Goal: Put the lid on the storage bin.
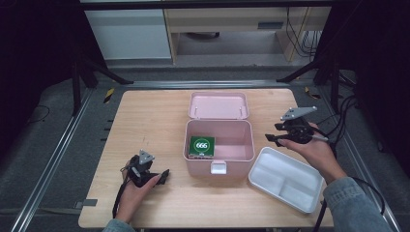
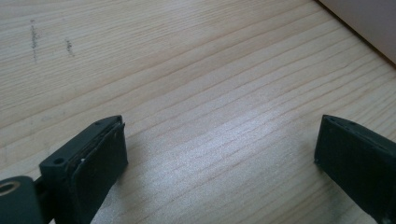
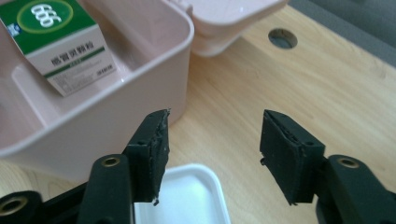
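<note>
Left gripper (image 1: pixel 162 176): jaws apart, low over bare wooden table (image 1: pixel 145 121).
Right gripper (image 1: pixel 271 138): jaws apart, empty, beside open pink plastic box (image 1: pixel 241 157) rim.

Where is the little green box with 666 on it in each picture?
High view: the green box lies inside the open pink case, in its left part.
Left gripper view: not in it.
Right gripper view: top left, inside the case.
Shared landmark: the pink case's rim.

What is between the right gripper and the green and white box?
The near wall of the open pink plastic case is: the green and white cardboard box lies inside it. The open right gripper would have to go over that wall; above the box, nothing blocks.
</note>
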The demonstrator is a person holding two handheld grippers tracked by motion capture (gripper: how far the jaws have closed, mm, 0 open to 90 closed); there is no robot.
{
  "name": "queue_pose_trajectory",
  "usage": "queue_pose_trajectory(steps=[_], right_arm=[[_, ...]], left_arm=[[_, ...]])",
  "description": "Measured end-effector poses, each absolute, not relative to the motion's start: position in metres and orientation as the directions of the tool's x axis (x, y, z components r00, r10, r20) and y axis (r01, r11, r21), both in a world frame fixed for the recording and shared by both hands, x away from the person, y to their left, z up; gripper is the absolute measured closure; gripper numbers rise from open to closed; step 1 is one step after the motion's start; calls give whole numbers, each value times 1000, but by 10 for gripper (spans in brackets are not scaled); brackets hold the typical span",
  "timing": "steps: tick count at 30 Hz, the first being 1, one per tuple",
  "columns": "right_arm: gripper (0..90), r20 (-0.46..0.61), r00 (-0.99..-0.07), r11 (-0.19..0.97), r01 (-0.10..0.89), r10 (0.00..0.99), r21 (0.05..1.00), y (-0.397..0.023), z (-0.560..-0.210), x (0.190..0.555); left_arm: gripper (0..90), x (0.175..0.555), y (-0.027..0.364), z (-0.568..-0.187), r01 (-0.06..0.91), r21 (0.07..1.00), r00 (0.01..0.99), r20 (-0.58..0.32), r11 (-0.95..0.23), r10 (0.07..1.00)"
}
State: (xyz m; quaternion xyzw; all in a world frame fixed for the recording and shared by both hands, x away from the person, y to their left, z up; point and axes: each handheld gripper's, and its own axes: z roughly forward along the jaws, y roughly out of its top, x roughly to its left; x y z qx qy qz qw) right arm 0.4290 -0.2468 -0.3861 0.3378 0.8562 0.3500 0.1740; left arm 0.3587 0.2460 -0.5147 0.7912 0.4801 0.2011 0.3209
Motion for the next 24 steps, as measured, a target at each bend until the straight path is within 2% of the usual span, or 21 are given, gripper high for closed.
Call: queue_pose_trajectory(steps=[8, 16, 24], right_arm=[[479, -39, -702, 515, 482, 711, 709, -257, -402, 418], [585, -10, -719, 539, 511, 695, 670, -262, -422, 403], [622, 27, -720, 540, 545, 694, 642, -267, -439, 392]], left_arm=[[17, 359, 246, -515, 630, 701, 458, 10, -333, 889], [17, 359, 246, -515, 630, 702, 458, 10, -332, 889], [16, 359, 246, -515, 630, 702, 457, 9, -332, 889]])
